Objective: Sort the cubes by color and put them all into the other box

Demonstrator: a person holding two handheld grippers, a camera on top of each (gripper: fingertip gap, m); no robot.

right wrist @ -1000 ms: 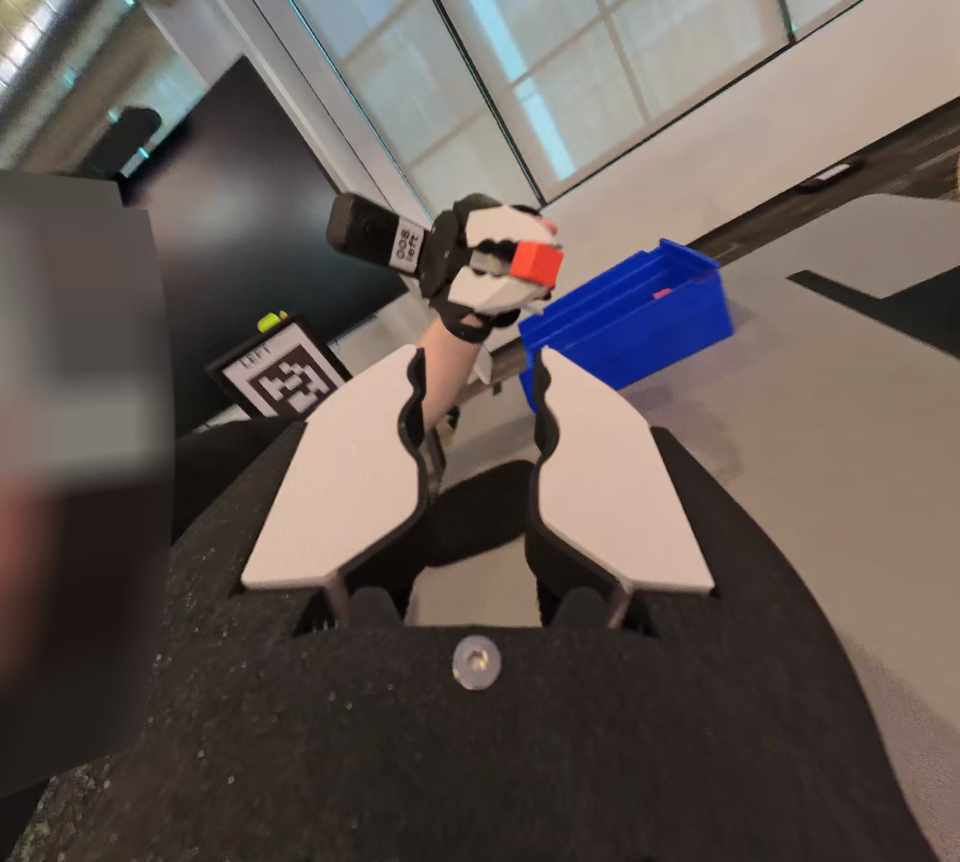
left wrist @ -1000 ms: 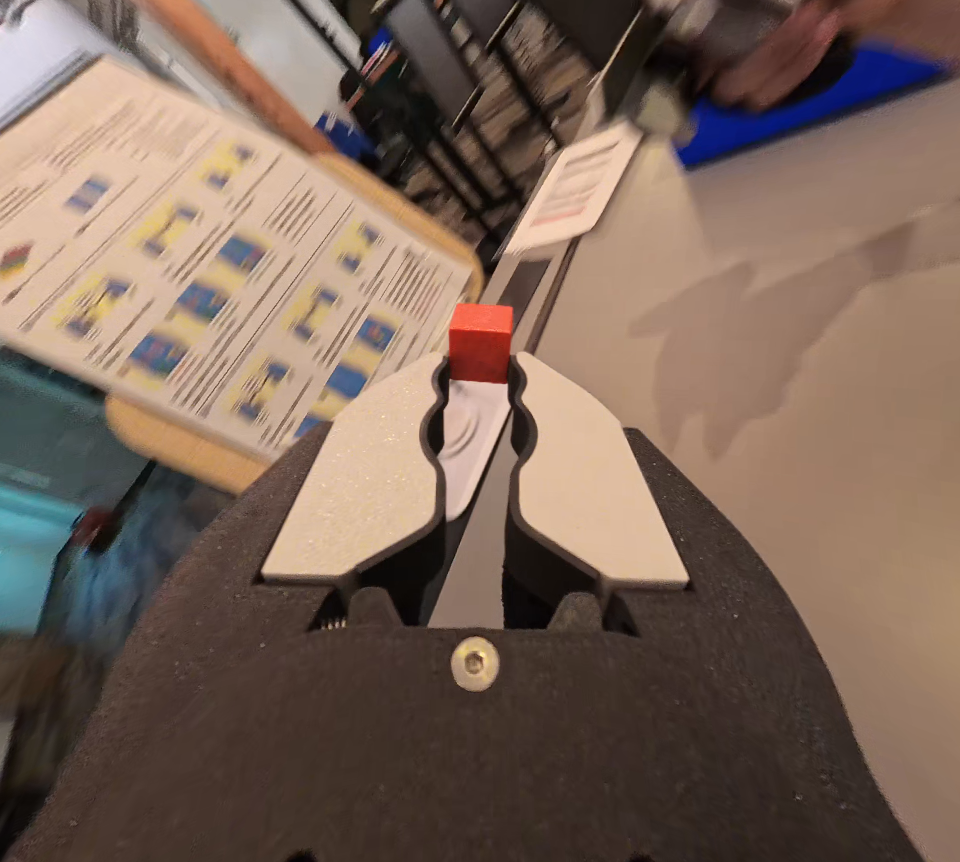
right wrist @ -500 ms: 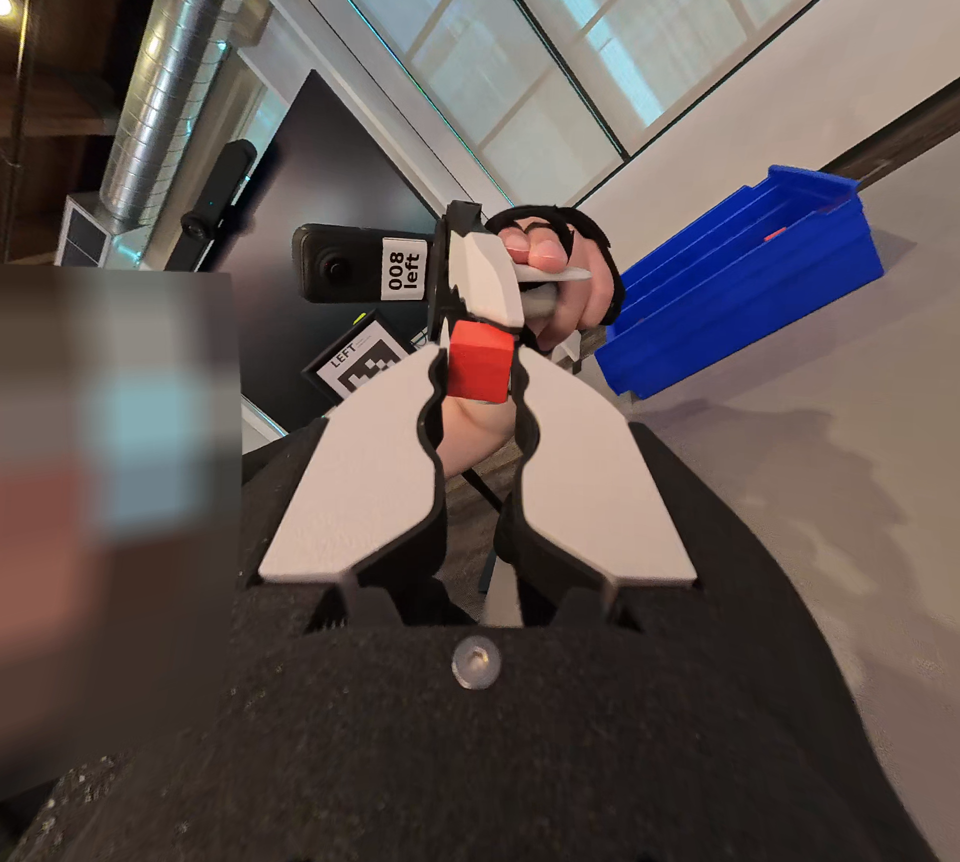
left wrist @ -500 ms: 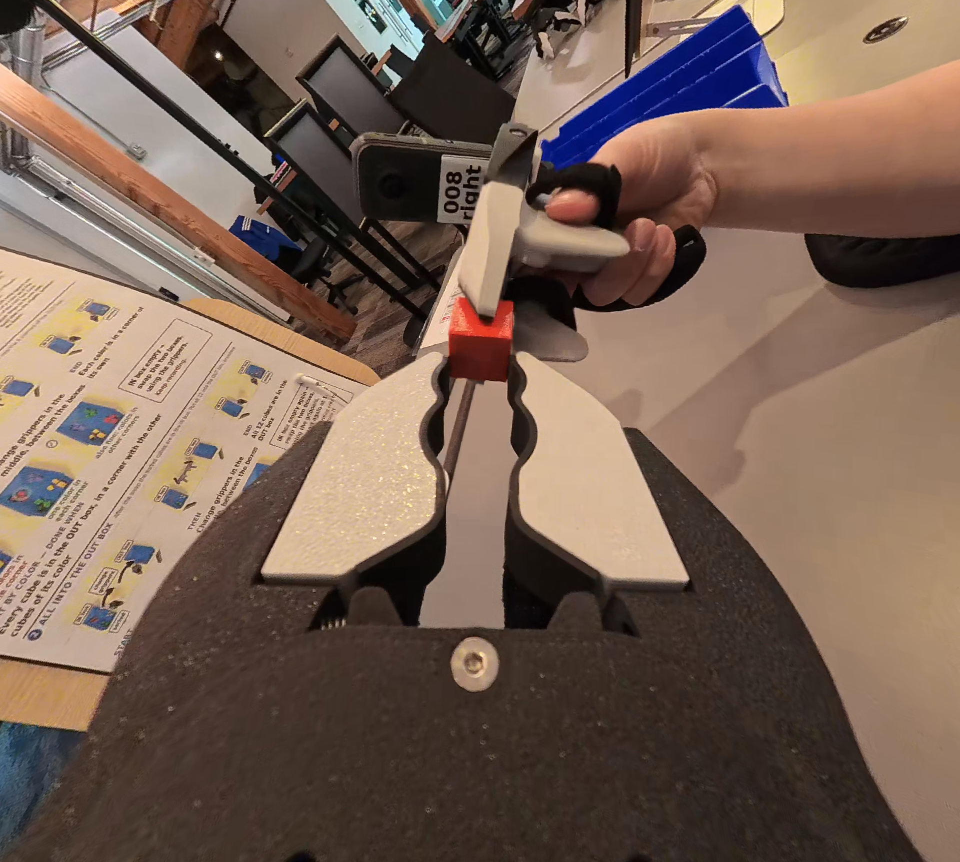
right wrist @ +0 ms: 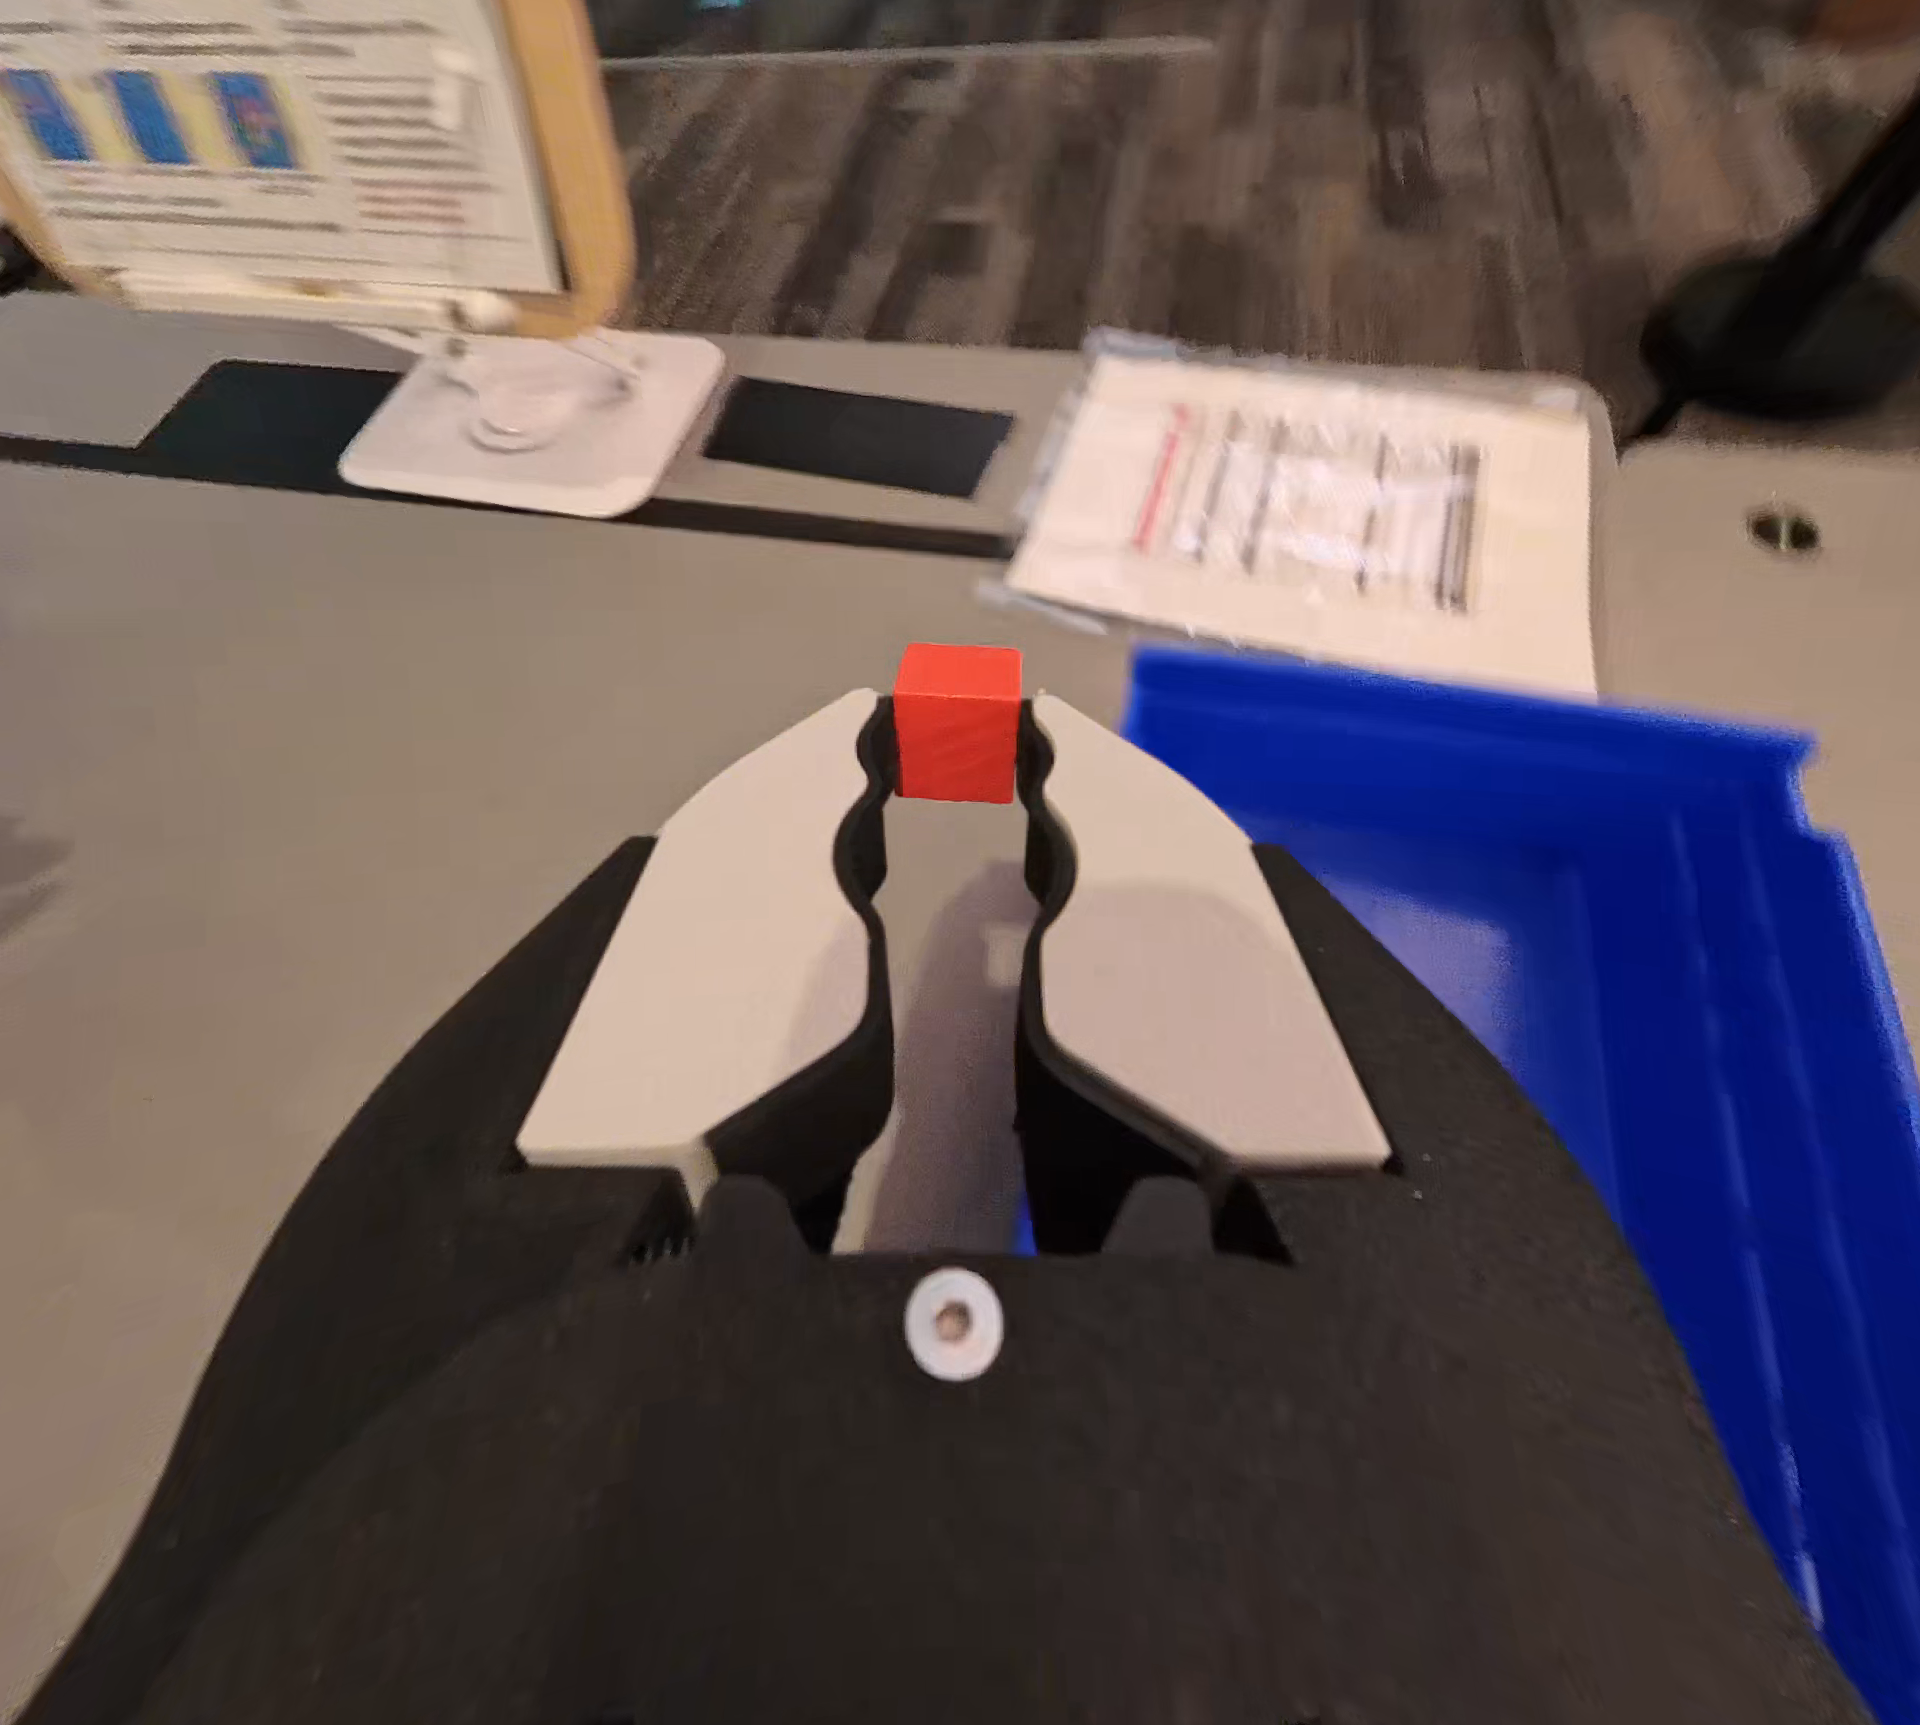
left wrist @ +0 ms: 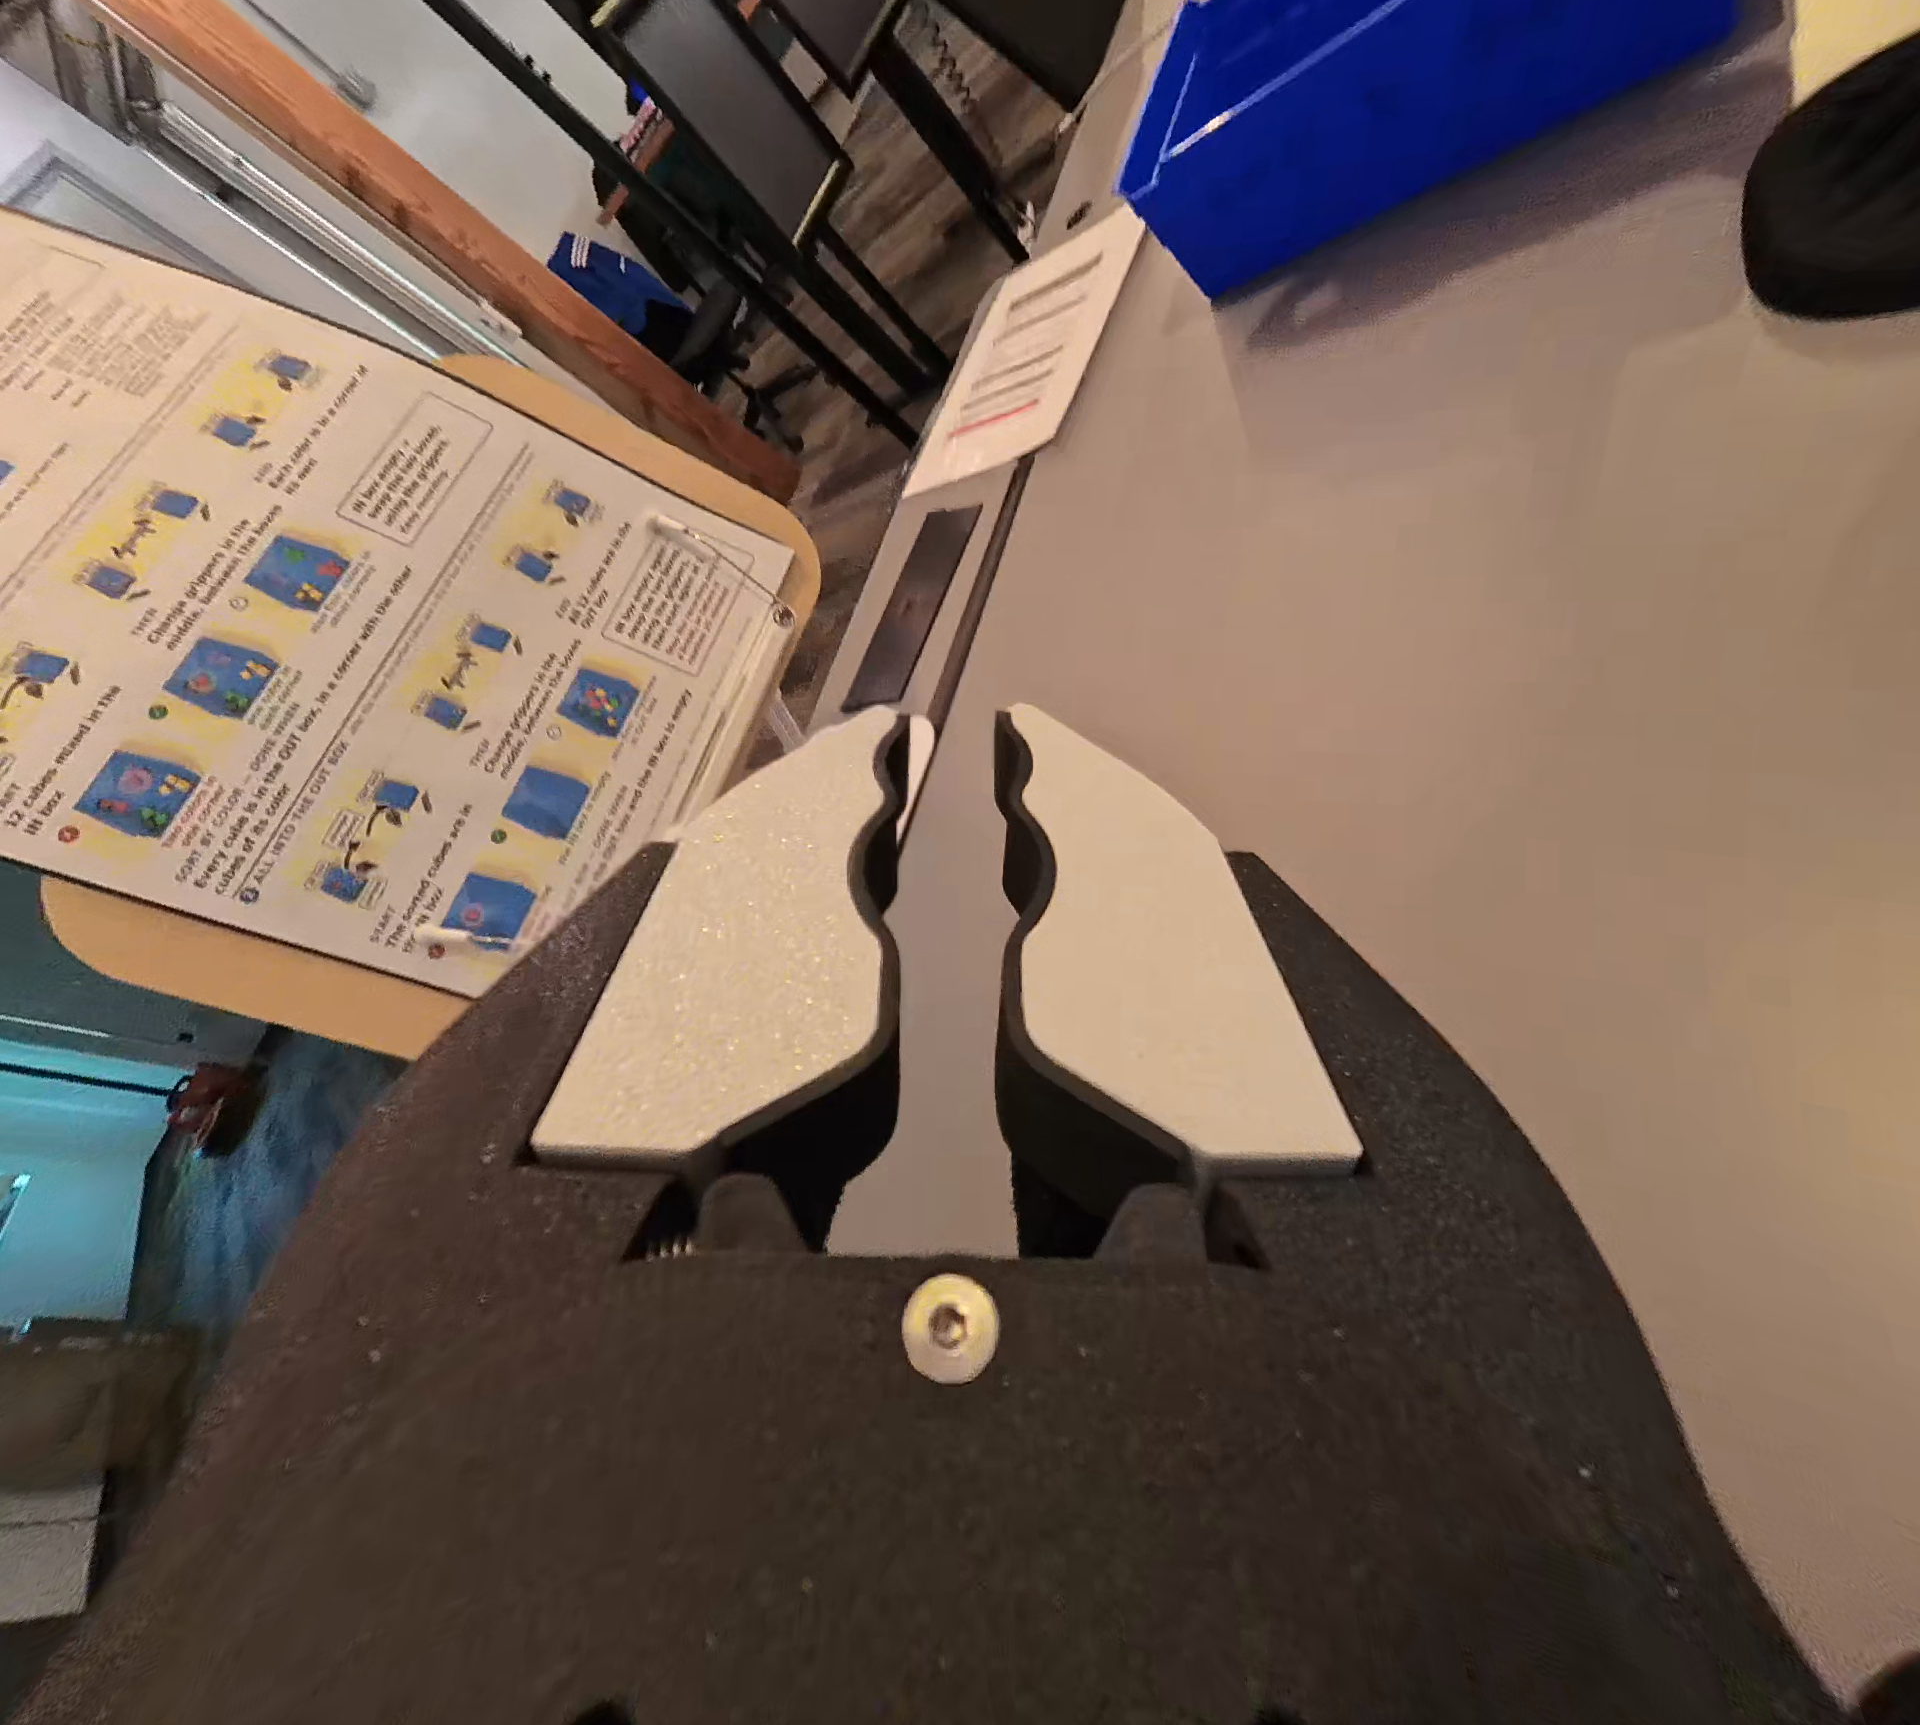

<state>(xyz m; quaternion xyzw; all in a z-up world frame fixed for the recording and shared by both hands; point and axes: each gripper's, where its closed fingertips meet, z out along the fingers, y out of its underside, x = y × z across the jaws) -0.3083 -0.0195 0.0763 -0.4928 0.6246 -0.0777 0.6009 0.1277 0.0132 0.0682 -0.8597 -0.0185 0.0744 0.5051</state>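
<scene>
While R gripper point(right wrist: 956, 707) clamps cube point(right wrist: 954, 726), bin rim point(right wrist: 1455, 709) beside.

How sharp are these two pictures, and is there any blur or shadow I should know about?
Left wrist view: the left gripper is crisp, the blue box is smeared by motion blur. Right wrist view: the red cube and right gripper are sharp, the instruction board and floor are blurred, and a soft shadow lies on the table between the fingers.

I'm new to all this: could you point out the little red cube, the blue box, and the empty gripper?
red cube point(right wrist: 954, 745): right wrist view, front face.
blue box point(right wrist: 1621, 906): right wrist view, inner wall.
left gripper point(left wrist: 945, 740): left wrist view, between fingertips.
</scene>
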